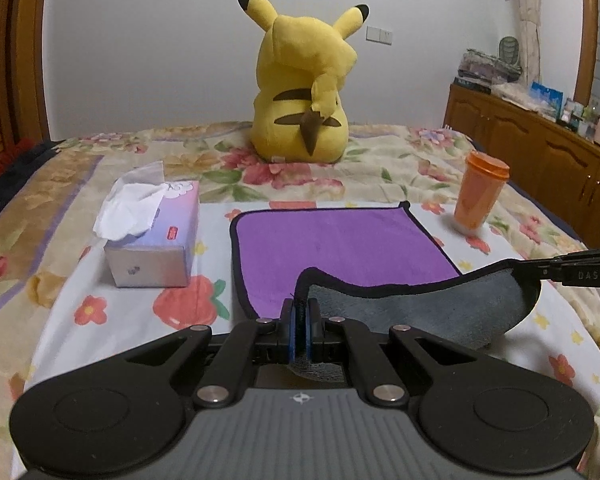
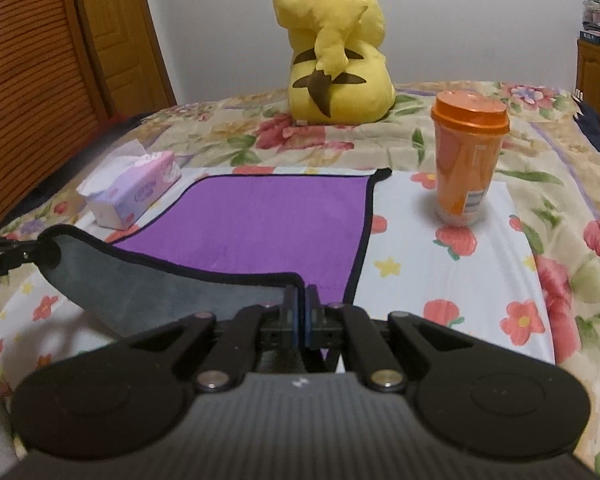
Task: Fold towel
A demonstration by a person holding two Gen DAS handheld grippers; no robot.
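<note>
A purple towel (image 1: 340, 246) with a black hem and a grey underside lies on the flowered bed sheet (image 1: 120, 308). My left gripper (image 1: 300, 310) is shut on the towel's near left corner and holds it up, grey side showing. My right gripper (image 2: 300, 300) is shut on the near right corner of the towel (image 2: 276, 224). The near edge hangs lifted between the two grippers. The right gripper also shows at the right edge of the left wrist view (image 1: 540, 270), and the left gripper at the left edge of the right wrist view (image 2: 40, 252).
A tissue box (image 1: 156, 236) stands left of the towel. An orange lidded cup (image 2: 466, 164) stands to its right. A yellow plush toy (image 1: 304, 88) sits behind the towel. A wooden cabinet (image 1: 540, 160) runs along the right of the bed.
</note>
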